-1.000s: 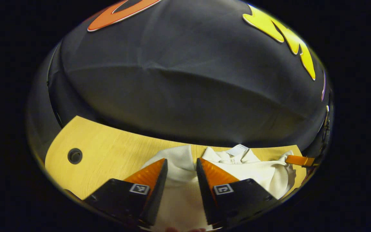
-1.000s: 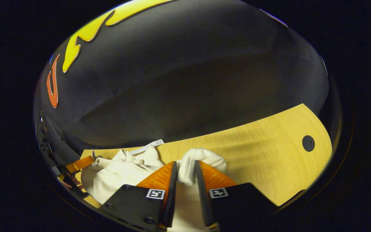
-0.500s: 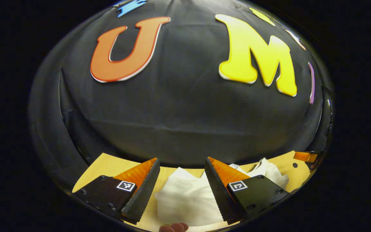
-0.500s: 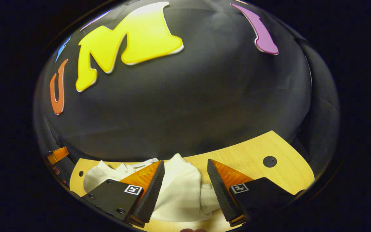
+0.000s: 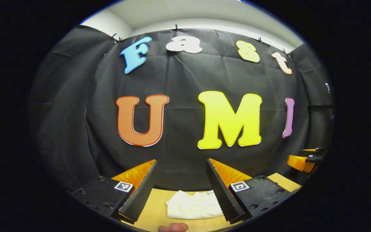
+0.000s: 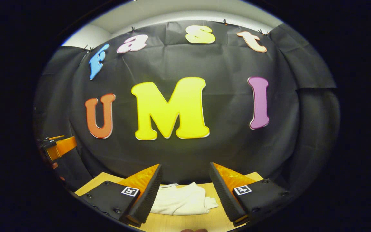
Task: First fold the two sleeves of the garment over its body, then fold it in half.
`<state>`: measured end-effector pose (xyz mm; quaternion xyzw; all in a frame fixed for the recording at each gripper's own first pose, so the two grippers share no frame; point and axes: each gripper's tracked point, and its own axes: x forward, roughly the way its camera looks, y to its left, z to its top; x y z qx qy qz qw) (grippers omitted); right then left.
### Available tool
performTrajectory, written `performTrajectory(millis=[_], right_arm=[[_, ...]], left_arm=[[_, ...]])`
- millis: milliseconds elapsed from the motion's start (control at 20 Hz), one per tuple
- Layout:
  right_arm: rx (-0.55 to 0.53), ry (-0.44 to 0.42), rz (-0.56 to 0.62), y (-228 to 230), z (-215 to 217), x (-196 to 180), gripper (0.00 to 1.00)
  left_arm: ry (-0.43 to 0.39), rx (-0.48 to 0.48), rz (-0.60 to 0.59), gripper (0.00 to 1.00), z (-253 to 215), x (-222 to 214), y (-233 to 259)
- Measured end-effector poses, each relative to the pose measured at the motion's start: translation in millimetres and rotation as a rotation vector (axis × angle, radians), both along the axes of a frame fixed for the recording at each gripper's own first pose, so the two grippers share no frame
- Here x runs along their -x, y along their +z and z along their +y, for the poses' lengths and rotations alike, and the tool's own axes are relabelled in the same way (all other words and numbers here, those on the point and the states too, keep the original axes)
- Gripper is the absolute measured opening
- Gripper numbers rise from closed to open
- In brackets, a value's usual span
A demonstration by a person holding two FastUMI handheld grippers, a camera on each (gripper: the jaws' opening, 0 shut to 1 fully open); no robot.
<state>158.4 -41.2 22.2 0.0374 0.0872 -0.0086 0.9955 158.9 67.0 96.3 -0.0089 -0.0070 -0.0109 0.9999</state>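
Hovering spread and empty at lower centre of the left gripper view, left gripper (image 5: 180, 190), with the white garment (image 5: 193, 205) bundled on the wooden table (image 5: 153, 209) between its fingers. Likewise agape in the right gripper view, right gripper (image 6: 185, 190) above the same bundle. Risk of loosely stacked layers slumping open; no legible label on cloth.

Each hand-held gripper, left (image 5: 180, 187) and right (image 6: 184, 190), has two wedge-shaped fingers with finely ridged inner faces, dark mounting blocks (small screws along the edges) and a square black-and-white marker on each block.
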Motion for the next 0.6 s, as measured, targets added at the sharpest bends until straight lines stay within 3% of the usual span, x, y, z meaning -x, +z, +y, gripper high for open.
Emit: performTrajectory(millis=[50,100,300,600], right_arm=[[0.010,-0.004,-0.024,12.6,2.0,15.8,0.91],[0.015,-0.013,-0.050,22.2,1.8,31.8,0.90],[0.004,-0.019,-0.116,44.9,13.9,87.3,0.92],[0.073,-0.010,-0.129,27.3,23.0,133.5,0.93]], left_arm=[[0.000,0.002,-0.018,1.00,-4.3,14.9,9.8],[-0.001,0.006,-0.028,0.94,-9.3,24.7,17.1],[-0.038,0.009,-0.045,0.95,-31.8,79.5,29.6],[-0.009,-0.013,-0.060,0.96,-38.9,123.4,12.9]])
